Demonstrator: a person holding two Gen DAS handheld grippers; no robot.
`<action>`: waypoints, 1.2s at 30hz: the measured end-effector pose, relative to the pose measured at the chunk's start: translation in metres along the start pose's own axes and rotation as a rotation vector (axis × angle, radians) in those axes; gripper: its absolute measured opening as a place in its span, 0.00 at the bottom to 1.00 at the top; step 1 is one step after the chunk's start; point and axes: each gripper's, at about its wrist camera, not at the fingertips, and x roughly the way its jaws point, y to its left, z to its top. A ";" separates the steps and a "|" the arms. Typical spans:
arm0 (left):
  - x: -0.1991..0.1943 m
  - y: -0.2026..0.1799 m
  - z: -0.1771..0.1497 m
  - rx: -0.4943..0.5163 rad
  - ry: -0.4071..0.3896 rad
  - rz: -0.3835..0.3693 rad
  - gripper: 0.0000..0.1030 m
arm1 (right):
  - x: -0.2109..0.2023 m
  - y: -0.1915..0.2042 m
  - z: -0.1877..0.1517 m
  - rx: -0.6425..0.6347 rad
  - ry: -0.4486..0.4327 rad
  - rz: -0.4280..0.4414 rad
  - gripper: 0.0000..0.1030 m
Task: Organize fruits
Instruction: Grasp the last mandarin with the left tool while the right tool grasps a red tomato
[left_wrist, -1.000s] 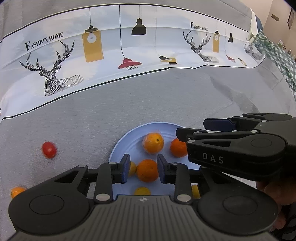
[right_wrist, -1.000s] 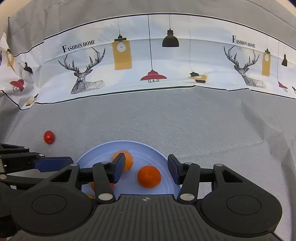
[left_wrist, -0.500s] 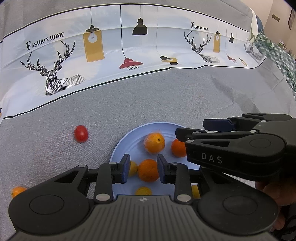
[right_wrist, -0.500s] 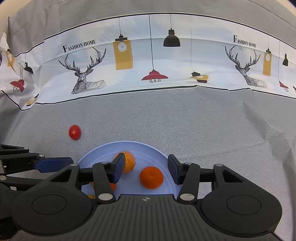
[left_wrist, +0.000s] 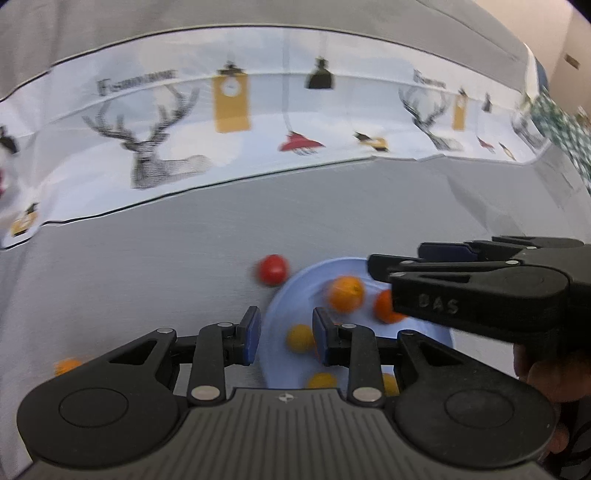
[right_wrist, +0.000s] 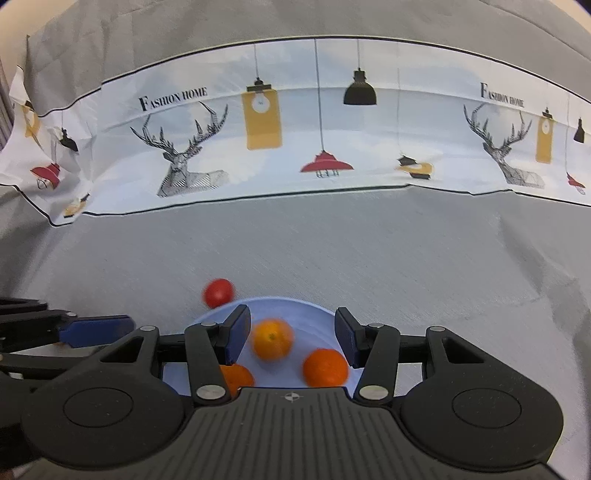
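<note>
A light blue plate (left_wrist: 280, 306) (right_wrist: 314, 321) on the grey cloth holds several oranges (left_wrist: 345, 293) (right_wrist: 325, 367) and small yellow fruits (left_wrist: 299, 336). A red tomato (left_wrist: 272, 269) (right_wrist: 218, 292) lies on the cloth right at the plate's far left rim. My left gripper (left_wrist: 286, 336) hovers open over the plate's left edge, holding nothing. My right gripper (right_wrist: 291, 334) (left_wrist: 399, 258) is open above the plate, over a blurred orange (right_wrist: 272, 339) that lies in the plate. A small orange fruit (left_wrist: 66, 365) lies on the cloth at the far left.
A printed cloth band (right_wrist: 295, 147) with deer and lamps runs across the back. Grey cloth (right_wrist: 406, 258) spreads beyond and to the right of the plate. A hand (left_wrist: 546, 373) holds the right gripper at the right edge of the left wrist view.
The red tomato has rolled right across the cloth to the plate's rim. My left gripper has shifted left toward the plate's edge. The right gripper has stayed put.
</note>
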 end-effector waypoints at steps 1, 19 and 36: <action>-0.006 0.008 0.000 -0.018 -0.007 0.010 0.33 | 0.000 0.002 0.002 0.001 -0.002 0.004 0.51; -0.055 0.196 -0.065 -0.584 -0.101 0.204 0.35 | 0.010 0.039 0.030 0.054 -0.048 0.069 0.51; 0.002 0.151 -0.053 -0.283 -0.082 0.297 0.61 | 0.110 0.071 0.016 -0.102 0.116 0.014 0.63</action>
